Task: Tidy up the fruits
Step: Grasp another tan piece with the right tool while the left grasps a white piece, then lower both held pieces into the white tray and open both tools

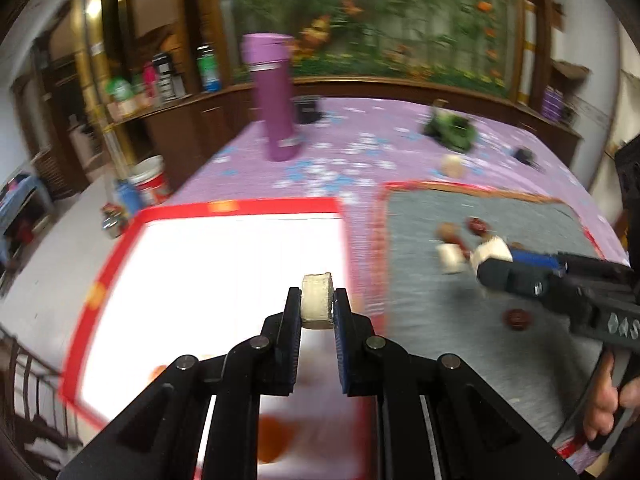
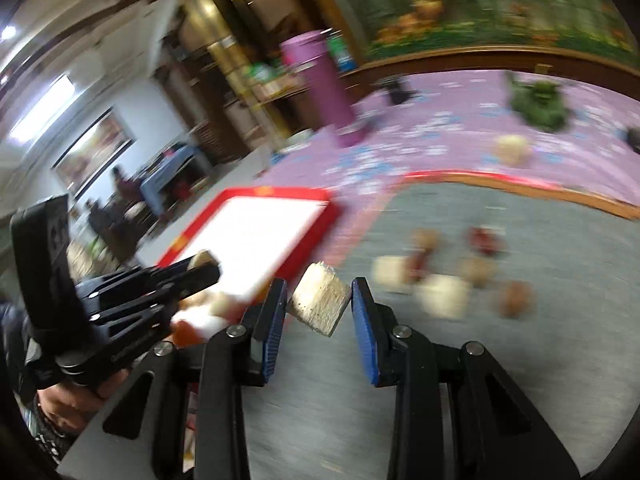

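Purple flowered cloth covers the surface [image 1: 360, 152], with a red-rimmed white tray [image 1: 240, 206] left and a grey mat [image 1: 460, 208] right. Left tongs [image 1: 317, 308] clamp a pale fruit slice [image 1: 317, 300] above the tray. Right tongs [image 2: 320, 304] pinch a pale chunk [image 2: 320, 304] over the mat, near scattered fruit pieces [image 2: 440, 280].

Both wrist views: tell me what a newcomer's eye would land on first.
The glaring white tray with a red rim dominates the left side, with the left gripper above it clamping a pale cut piece. Beside it, over the grey mat strewn with pale and reddish-brown pieces, the right gripper holds a second pale chunk. Behind, a tall purple bottle stands on the flowered purple cloth.
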